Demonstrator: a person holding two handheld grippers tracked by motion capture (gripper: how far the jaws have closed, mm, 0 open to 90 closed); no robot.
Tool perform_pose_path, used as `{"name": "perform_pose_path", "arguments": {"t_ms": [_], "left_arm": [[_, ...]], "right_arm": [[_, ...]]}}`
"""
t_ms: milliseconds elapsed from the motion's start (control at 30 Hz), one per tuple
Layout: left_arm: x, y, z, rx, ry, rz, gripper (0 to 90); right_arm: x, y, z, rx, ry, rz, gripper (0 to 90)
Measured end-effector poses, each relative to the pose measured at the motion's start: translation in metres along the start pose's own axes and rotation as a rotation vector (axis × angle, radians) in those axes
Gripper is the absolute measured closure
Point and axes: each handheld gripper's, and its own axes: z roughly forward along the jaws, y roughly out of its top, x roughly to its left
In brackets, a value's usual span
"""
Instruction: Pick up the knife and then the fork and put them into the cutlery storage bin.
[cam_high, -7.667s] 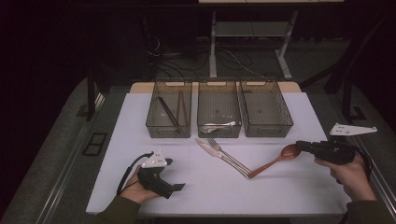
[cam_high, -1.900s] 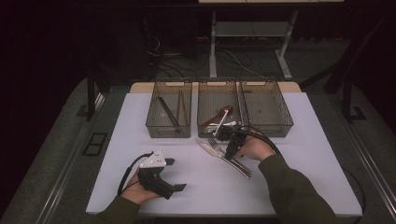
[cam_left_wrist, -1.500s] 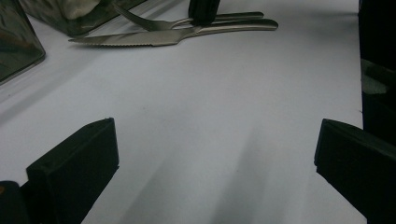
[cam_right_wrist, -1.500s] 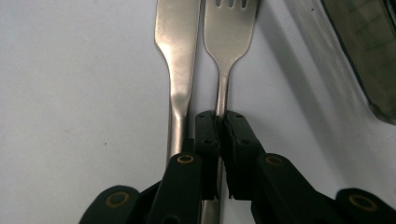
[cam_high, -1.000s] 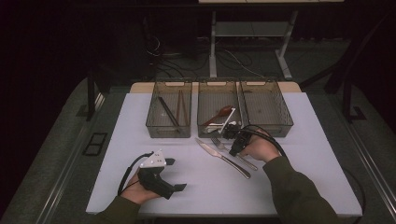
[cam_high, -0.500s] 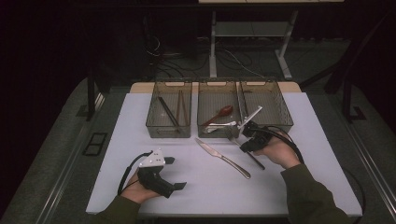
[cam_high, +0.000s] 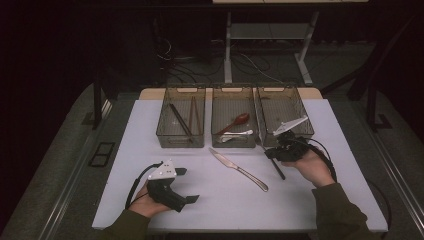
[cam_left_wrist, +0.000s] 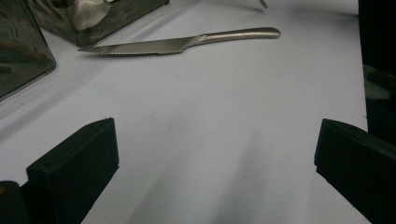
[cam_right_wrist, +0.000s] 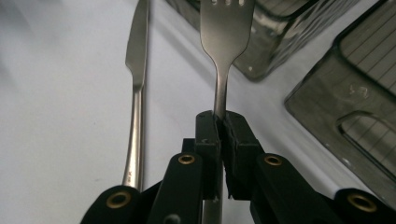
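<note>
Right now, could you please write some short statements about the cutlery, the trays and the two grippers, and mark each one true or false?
1. The right gripper is shut on the fork. True.
2. The knife lies inside the middle tray. False: it lies on the white table, in front of the trays.
3. The left gripper has its jaws open with nothing between them. True.
4. The red spoon is in the middle tray. True.
5. The left tray is empty. False: it holds chopsticks.
</note>
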Motion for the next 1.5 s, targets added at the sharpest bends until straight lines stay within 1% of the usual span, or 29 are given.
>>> {"name": "perform_pose_path", "arguments": {"t_ms": [133, 233, 467, 567, 633, 667, 700, 800, 933, 1200, 1300, 1400, 1500], "left_arm": [[0.0, 0.0, 0.0, 0.004, 0.004, -0.011, 0.0], [0.001, 0.0, 0.0, 0.002, 0.004, -0.02, 0.0], [-0.002, 0.0, 0.001, 0.015, 0.001, -0.002, 0.0], [-0.002, 0.0, 0.001, 0.013, 0.001, 0.0, 0.0], [-0.001, 0.0, 0.001, 0.008, 0.002, -0.002, 0.0], [-0.001, 0.0, 0.0, 0.011, 0.002, -0.002, 0.0], [-0.001, 0.0, 0.0, 0.011, 0.001, -0.002, 0.0], [-0.001, 0.0, 0.001, 0.008, 0.001, -0.004, 0.0], [0.0, 0.0, 0.001, 0.006, 0.002, -0.01, 0.0], [0.0, 0.0, 0.002, 0.004, 0.003, -0.008, 0.0], [-0.001, 0.0, 0.002, 0.004, 0.006, -0.008, 0.0], [-0.001, 0.0, 0.001, 0.001, 0.006, -0.008, 0.0], [-0.001, 0.001, 0.001, -0.001, 0.007, -0.008, 0.0]], "right_arm": [[-0.004, -0.004, -0.007, -0.047, -0.012, 0.021, 85.1], [-0.01, -0.007, -0.013, -0.102, -0.005, 0.032, 85.1], [-0.025, -0.015, -0.026, -0.221, -0.008, 0.066, 85.0], [-0.029, -0.017, -0.031, -0.248, -0.025, 0.081, 85.1], [-0.032, -0.019, -0.035, -0.266, -0.026, 0.096, 85.0], [-0.034, -0.02, -0.038, -0.282, -0.036, 0.1, 85.0], [-0.036, -0.021, -0.04, -0.288, -0.037, 0.11, 85.0], [-0.041, -0.021, -0.044, -0.313, -0.037, 0.115, 85.0], [-0.045, -0.02, -0.052, -0.341, -0.053, 0.12, 85.0], [-0.056, -0.015, -0.068, -0.371, -0.088, 0.137, 85.0], [-0.062, -0.011, -0.072, -0.376, -0.11, 0.145, 85.0], [-0.066, -0.007, -0.076, -0.396, -0.126, 0.159, 85.1], [-0.071, -0.001, -0.08, -0.4, -0.15, 0.166, 85.0]]}}
